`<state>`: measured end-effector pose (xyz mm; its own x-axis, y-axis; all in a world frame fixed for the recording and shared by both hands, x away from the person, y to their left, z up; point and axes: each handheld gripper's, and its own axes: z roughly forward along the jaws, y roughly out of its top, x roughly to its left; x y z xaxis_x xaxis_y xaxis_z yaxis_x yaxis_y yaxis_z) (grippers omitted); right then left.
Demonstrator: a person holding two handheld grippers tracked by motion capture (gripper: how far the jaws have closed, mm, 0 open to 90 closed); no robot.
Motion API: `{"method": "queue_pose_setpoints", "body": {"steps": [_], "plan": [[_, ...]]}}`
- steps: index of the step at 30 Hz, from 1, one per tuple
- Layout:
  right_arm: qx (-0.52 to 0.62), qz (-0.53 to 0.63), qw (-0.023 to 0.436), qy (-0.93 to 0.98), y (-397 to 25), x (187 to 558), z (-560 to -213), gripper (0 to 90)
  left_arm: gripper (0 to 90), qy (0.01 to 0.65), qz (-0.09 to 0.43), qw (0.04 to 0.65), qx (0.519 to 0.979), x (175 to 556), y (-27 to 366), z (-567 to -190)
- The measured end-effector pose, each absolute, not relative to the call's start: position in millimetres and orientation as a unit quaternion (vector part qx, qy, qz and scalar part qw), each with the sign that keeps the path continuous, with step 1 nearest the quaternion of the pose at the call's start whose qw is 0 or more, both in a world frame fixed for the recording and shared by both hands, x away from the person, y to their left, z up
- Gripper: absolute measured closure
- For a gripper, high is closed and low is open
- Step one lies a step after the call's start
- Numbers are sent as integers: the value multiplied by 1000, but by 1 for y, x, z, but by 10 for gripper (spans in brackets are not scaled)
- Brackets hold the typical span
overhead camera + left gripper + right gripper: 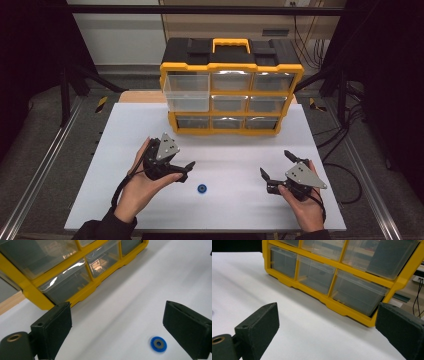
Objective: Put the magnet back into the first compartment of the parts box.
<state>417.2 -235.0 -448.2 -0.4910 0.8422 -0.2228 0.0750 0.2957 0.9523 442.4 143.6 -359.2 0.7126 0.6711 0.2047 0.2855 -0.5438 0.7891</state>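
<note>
Yellow plastic frames the drawer cabinet (pixel 231 85) that stands at the twelve o'clock end of the white table (pixel 125 150), its black top carrying a yellow handle (pixel 231 45). It holds three rows of three clear drawers; the top-left drawer (pixel 186 92) is pulled out toward the person and juts past the cabinet's front, while the rest sit flush. The cabinet's base sits well in from the table's left and right edges, leaving bare white strips at nine and three o'clock of it.

A small blue ring (pixel 202 188) with a grey centre lies flat on the table at about six o'clock from the cabinet, well apart from it, with open surface all round. The left gripper (pixel 186 170) is held in the person's left hand (pixel 140 187) at about ten o'clock of the ring, near it but not touching. In the left gripper view its jaws stand wide apart and hold nothing, and the ring (pixel 158 343) lies on the table just inside the right-hand jaw.

The right gripper (pixel 276 165) is held in the right hand (pixel 305 202) at about three o'clock of the ring, well apart from it and close to the table's right edge. Its jaws too are spread wide and empty; the right gripper view looks between them across bare table to the cabinet's bottom row of drawers (pixel 317 273).

Between the two grippers and the cabinet front the table is a wide, bare band.
</note>
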Motion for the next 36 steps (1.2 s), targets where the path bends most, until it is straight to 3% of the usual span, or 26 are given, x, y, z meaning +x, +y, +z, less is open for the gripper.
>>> {"method": "queue_pose_setpoints", "body": {"steps": [23,36], "plan": [[321,497,385,709,-234,417,-448,53,75,273,173,381,866,444,117,-394],[321,495,384,710,-233,417,-448,53,56,275,153,345,884,448,105,-416]]}}
